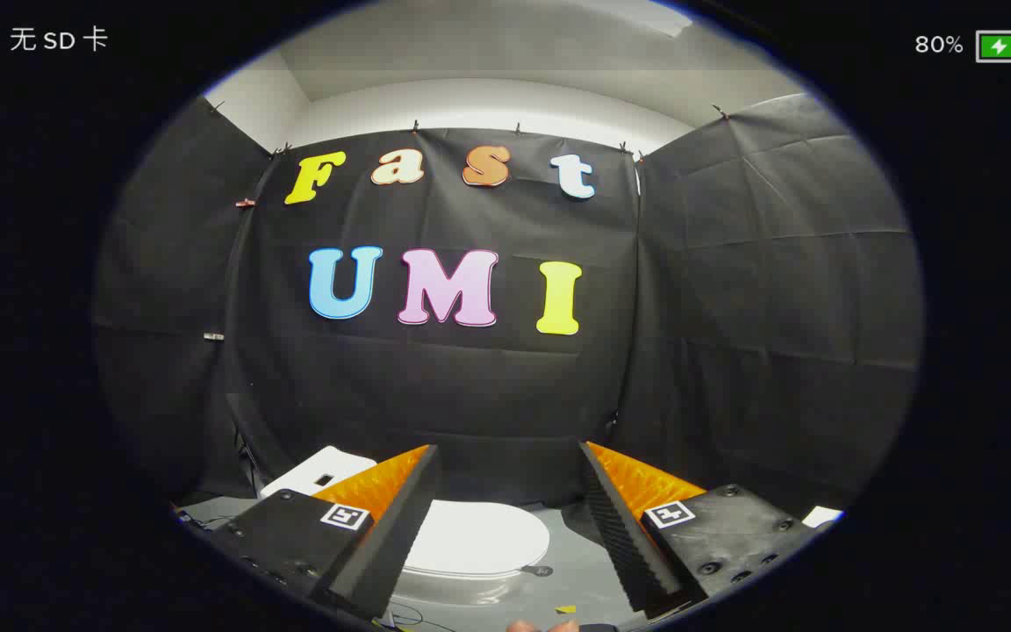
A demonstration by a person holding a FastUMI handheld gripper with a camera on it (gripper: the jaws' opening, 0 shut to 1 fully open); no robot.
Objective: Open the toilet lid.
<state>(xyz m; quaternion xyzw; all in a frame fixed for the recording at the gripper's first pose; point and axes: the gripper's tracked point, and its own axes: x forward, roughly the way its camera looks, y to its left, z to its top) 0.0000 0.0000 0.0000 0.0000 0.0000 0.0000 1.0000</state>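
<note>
Gripper (505,465) held high and well back from the target; fingers spread wide apart, nothing between them but open air. Smooth white oval plastic toilet lid (479,537) lies flat and closed, low down between the two fingers and beyond their tips, resting on a grey floor (576,562). A white boxy cistern (317,470) shows just past the left finger, behind the lid; so the hinge side is judged to be on the far left and the free rim nearer the gripper and to the right. A small dark round object (544,571) sits on the floor just beside the lid's near right rim; cannot tell what it is. A small yellow scrap (565,608) lies on the floor nearer the gripper. Step in hand, as judged: approach, not yet contact. To do it well: lower the gripper and bring it forward toward the free rim, opposite the cistern, keeping the fingers apart until one can slide under the lip and the other sit on top. Close only when both bear on the rim. Then lift along an arc about the hinge, not straight up, so the grip does not slip off the smooth plastic. Risk: pushing the closed lid down, or a glancing, one-fingered catch.
</note>
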